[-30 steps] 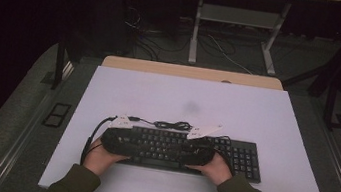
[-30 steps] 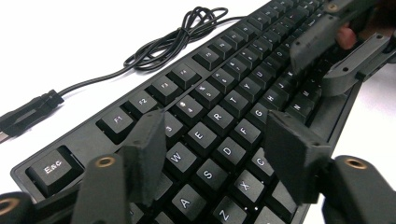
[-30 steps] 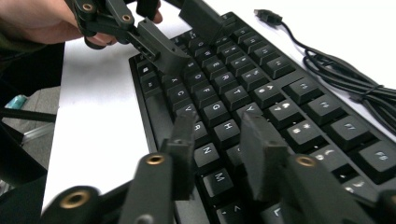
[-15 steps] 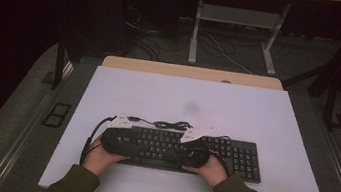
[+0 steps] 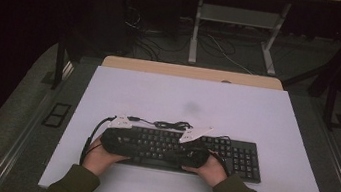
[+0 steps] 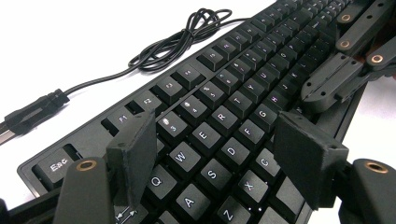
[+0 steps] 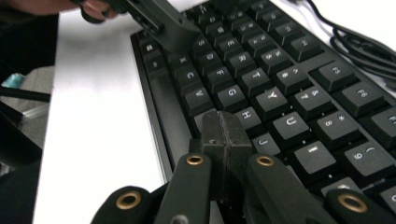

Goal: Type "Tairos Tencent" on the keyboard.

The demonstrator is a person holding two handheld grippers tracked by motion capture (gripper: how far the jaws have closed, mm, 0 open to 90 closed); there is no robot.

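The black keyboard (image 5: 186, 151) lies flat in the lower middle of the high view on the white worktop (image 5: 237, 110), its long axis running left to right, number pad at the right end and its cable (image 5: 172, 125) coiled just behind. The left gripper (image 6: 219, 154) hovers over the letter keys, jaws apart and empty. The right gripper (image 7: 224, 133) has just closed its jaws; they meet with nothing between them, over the H and J keys.
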